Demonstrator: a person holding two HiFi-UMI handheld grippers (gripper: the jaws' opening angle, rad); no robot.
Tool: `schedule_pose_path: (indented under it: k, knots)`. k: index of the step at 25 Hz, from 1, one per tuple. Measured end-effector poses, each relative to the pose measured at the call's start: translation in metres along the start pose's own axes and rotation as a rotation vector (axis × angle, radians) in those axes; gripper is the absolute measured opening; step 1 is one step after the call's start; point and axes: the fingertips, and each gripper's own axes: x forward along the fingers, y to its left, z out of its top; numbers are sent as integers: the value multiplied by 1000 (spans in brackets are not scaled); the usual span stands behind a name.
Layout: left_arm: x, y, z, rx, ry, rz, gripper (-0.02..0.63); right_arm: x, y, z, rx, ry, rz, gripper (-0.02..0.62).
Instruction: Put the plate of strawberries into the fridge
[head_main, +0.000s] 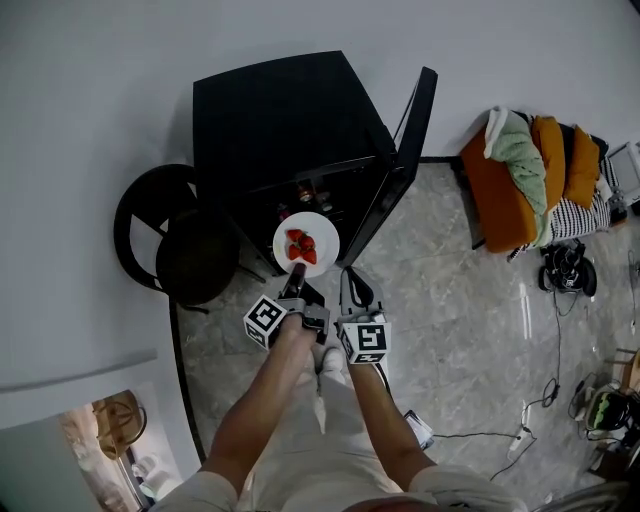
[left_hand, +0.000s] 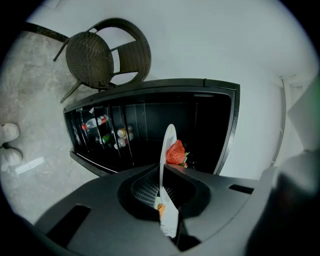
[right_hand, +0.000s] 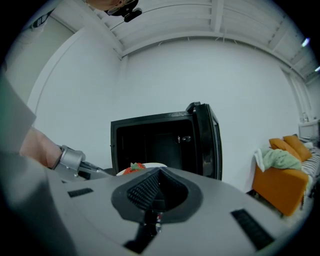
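Step in hand: carrying the plate to the fridge; it is at the open front and, as far as I can judge, not yet set on a shelf.
Plate: white, face up in the head view, just before the fridge's dark opening, with bottles and cans on the shelves below and beyond it.
Strawberries: a small red heap in the middle of the plate; they look like three or four, but the count is not sure.
Left gripper: its jaws pinch the near rim of the plate, which runs edge-on between them in the left gripper view.
Right gripper: jaws pressed together with nothing between them, held just right of the left one and pointing at the fridge.
Fridge: one, low and black, against the far wall.
Door: swung wide open on the right side.
Inside: one bottle lying on its side and a few cans near it; the upper part looks bare.
Next move: I judge it calls for a level push forward onto a free shelf, clear of the bottle and cans, then letting the rim go.
Risk: a tilt could roll the fruit off, since only the rim is held.
Other things: one round wicker chair left of the fridge; one orange seat heaped with cloth at the far right.
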Motion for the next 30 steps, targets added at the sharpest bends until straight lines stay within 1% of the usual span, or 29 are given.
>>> schedule_pose_path:
  k: [6,15,18,23,27,30]
  knots:
    - [4,9,2,-2,-2,-11,11,3,-6,-5,3,-15,-12,12]
    - [15,22,8,3,-10,-24,11,15,-5,-21,10,-41,-1,12]
    - [19,26,11,9,-9,-22,11,21,-3,-27,20,-49,5,12]
    - [28,35,9,25,8,-16,11,21,-10,-30,21,-54,-8,12]
    - [38,44,13,-9,0,-10,11,24,-14,-31,14,-60,-12,11]
    - [46,53,17,4,2,2,11,28,-14,-33,12,-61,-8,12]
